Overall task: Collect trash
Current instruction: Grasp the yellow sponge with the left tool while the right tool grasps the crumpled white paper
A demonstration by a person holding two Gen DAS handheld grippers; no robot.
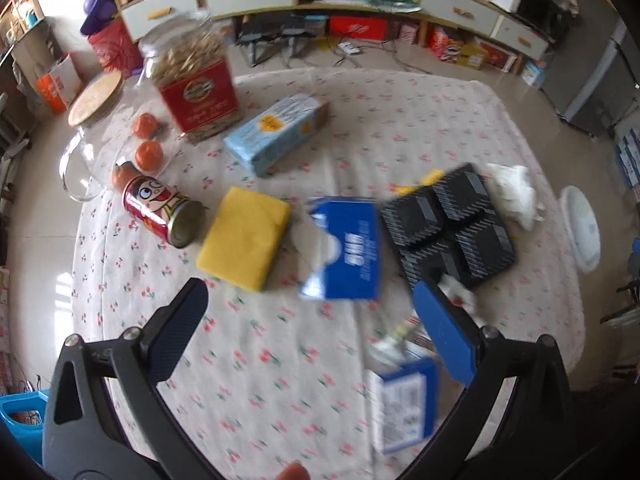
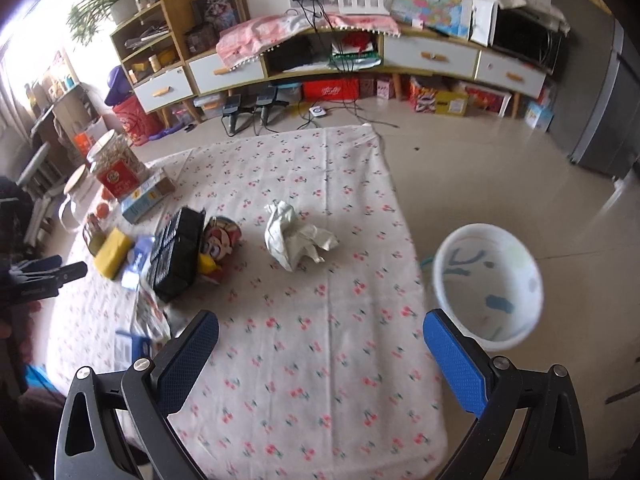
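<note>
Cherry-print cloth covers the table, with a long low cabinet full of clutter running along the back wall. Left gripper hangs above the cloth with its fingers spread wide, nothing between them and nothing touched. From its view, a yellow sponge sits around 11 o'clock, a blue tissue pack near 12, and a black tray at about 1. A blue-and-white box lies just beside the right-hand finger, a bit blurry.

Right gripper is wide open too, holding nothing, over bare cloth. The crumpled white paper lies on the cloth at roughly 12 o'clock from it, well apart from the fingertips. A white bin stands on the floor off the table edge, around 2 o'clock.
</note>
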